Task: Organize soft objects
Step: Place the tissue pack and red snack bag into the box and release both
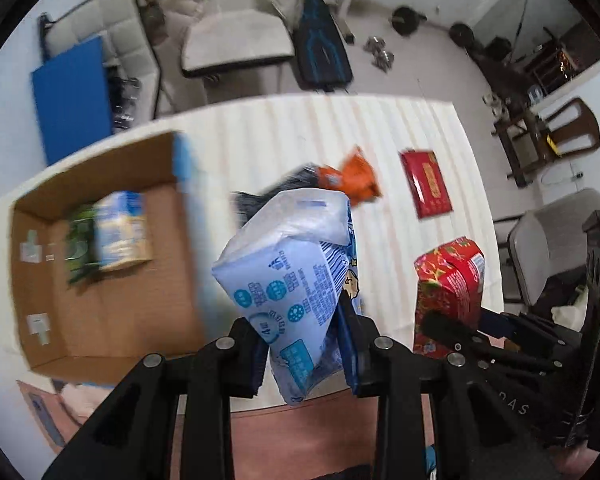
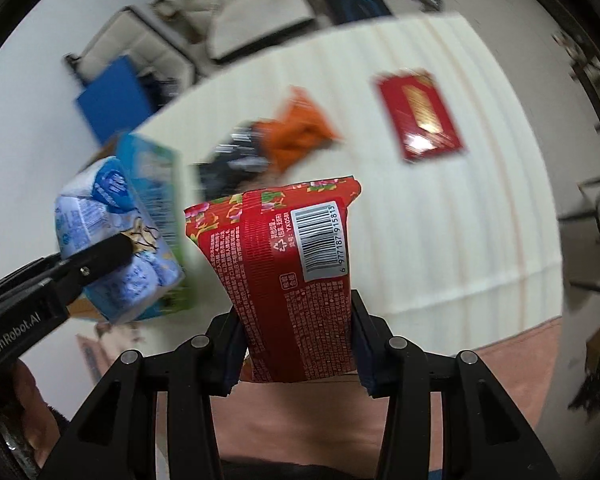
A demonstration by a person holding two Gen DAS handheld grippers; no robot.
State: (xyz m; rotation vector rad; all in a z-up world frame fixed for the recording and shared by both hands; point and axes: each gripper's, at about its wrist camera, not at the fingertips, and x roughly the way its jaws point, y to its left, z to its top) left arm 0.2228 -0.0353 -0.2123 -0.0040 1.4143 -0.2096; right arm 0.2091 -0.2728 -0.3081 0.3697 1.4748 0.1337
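My left gripper (image 1: 300, 344) is shut on a light blue tissue pack (image 1: 296, 272) and holds it in the air to the right of an open cardboard box (image 1: 100, 320). Two packs (image 1: 116, 236) lie in the box. My right gripper (image 2: 296, 344) is shut on a red flowered tissue pack (image 2: 296, 272), also lifted; this pack also shows in the left wrist view (image 1: 448, 292). The blue pack and the left gripper show at the left of the right wrist view (image 2: 116, 240). An orange packet (image 1: 352, 180), a dark packet (image 1: 260, 200) and a flat red packet (image 1: 426, 184) lie on the white striped table (image 1: 400, 120).
Beyond the table's far edge stand a beige sofa (image 1: 236, 40), a blue board (image 1: 72, 100) and a black bench (image 1: 320, 52). Weights lie on the floor (image 1: 408, 20). Chairs (image 1: 540, 248) stand to the right. A pink surface (image 1: 300, 432) lies below the table's near edge.
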